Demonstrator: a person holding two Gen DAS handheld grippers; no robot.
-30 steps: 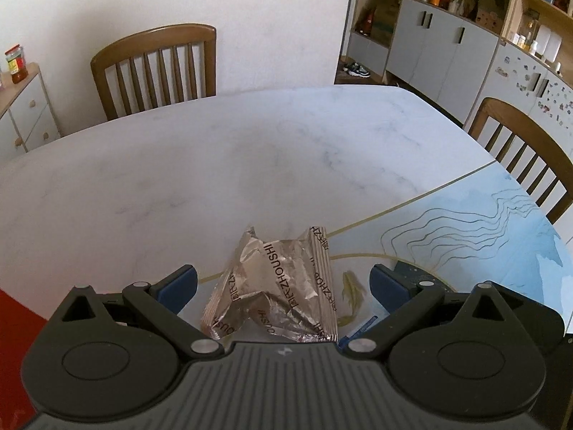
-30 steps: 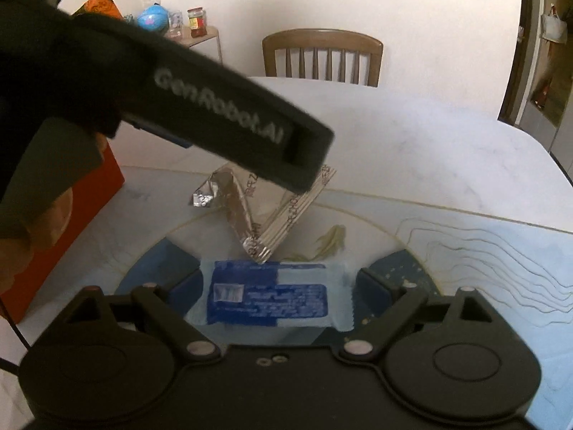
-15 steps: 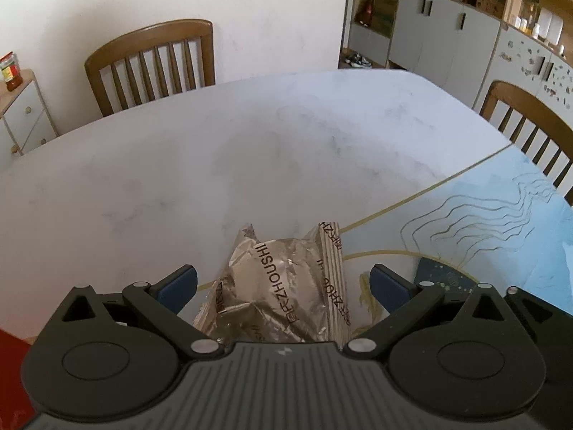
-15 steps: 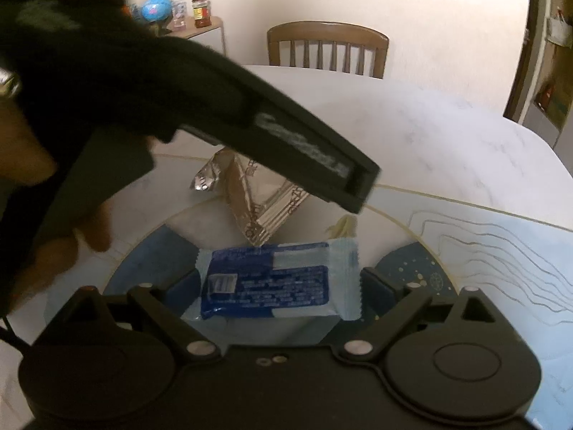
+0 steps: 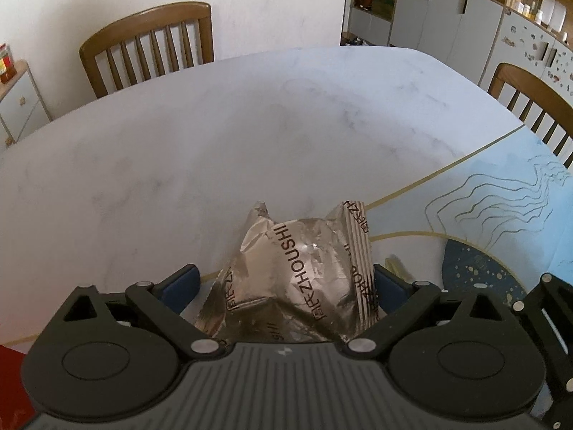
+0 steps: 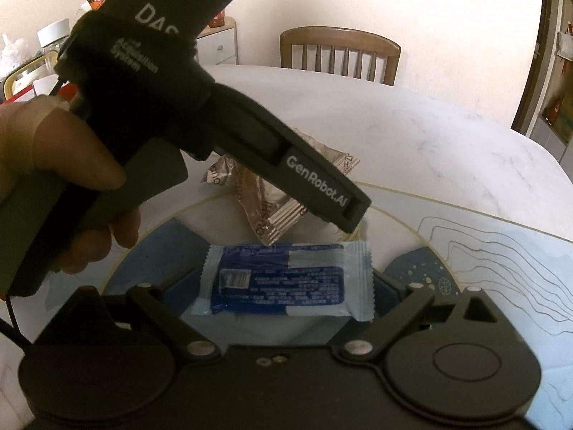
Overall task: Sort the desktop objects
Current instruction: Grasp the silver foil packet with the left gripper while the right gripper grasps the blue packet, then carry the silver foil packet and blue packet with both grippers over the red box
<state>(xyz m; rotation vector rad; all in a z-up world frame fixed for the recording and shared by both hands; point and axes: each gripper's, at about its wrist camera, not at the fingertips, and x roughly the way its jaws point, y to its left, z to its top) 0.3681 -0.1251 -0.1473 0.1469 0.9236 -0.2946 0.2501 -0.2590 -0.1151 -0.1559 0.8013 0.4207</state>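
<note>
The left gripper (image 5: 284,283) is seen with its jaws set on either side of a silver foil packet (image 5: 304,283); the right blue pad (image 5: 388,285) is against the packet's striped edge, while the left pad (image 5: 179,283) stands just beside the crumpled foil. Whether the packet is actually clamped cannot be told. The packet is printed with the letters "ZHOUSHI" and, in the right wrist view, is seen tilted beneath the left gripper's body (image 6: 322,190), over the pale centre of a blue patterned mat (image 5: 501,215).

The right gripper (image 6: 284,288) is seen with its jaws spread wide around a blue and white packet (image 6: 286,283). This packet is lying flat on the mat, crosswise between the pads; contact on either end cannot be confirmed. The silver packet's lower corner (image 6: 268,236) is just beside the blue packet's upper edge.

The mat is laid on a white marbled tabletop (image 5: 215,143). A wooden chair (image 5: 150,46) is noted at the far side, and a second chair (image 5: 530,107) at the right.
</note>
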